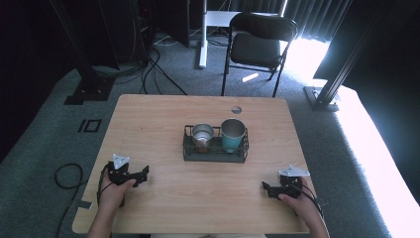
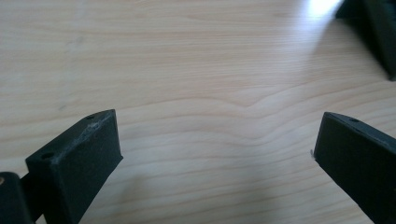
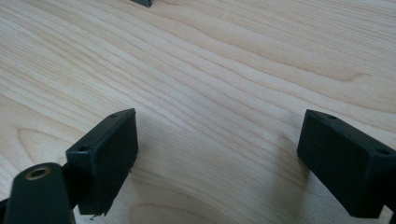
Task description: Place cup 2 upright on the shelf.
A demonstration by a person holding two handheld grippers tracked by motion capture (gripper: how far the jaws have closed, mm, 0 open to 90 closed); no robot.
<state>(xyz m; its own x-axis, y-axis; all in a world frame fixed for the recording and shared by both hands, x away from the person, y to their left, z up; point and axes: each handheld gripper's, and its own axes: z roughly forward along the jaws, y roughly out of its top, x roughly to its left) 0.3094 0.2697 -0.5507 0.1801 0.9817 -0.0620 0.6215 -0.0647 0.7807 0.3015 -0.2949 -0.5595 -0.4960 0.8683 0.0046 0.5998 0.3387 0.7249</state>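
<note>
We hold both tools low at the near edge of the surface (image 1: 148,106), jaws spread wide and empty: the left tool (image 1: 143,174) near the left corner, the right tool (image 1: 266,188) near the right. The wire basket (image 1: 214,154) sits mid-surface, ahead of and between them, its long axis running left to right. Inside stand a steel cup (image 1: 202,134) on the left and a teal cup (image 1: 233,133) on the right. We judge each tool nearer its own side's cup.
</note>
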